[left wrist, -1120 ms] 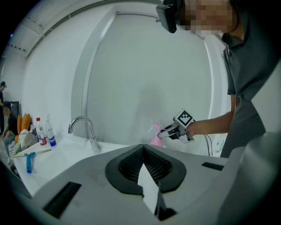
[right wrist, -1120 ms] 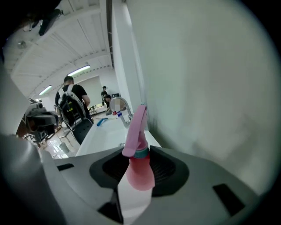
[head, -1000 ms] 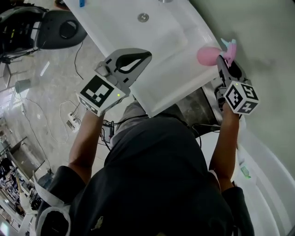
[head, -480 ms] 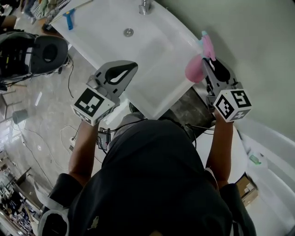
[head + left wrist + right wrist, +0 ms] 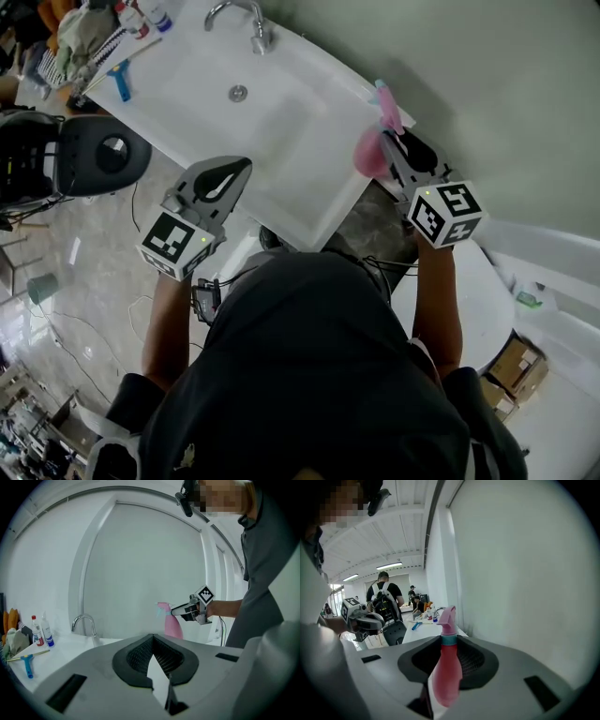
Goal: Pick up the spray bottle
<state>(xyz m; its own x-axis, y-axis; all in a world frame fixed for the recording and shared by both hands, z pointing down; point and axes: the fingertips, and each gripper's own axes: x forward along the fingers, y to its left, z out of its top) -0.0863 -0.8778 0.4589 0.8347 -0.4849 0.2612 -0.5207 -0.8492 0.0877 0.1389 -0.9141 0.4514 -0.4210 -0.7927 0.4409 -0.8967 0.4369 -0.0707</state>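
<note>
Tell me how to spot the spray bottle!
Find the white sink against the wall, then go to its end away from the small white bottles. There the right gripper, whose jaws have just been closing, grips the spray bottle. It's the only pink thing, with a teal collar.

A pink spray bottle with a teal collar is shown at one o'clock. The sink is white, the marker cubes are patterned with black-and-white squares, and the hand tool is blue.

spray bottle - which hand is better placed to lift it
Right. The right hand-held gripper has just been closing its jaws on the spray bottle; the left hand-held gripper is shut, empty, by the sink.
</note>
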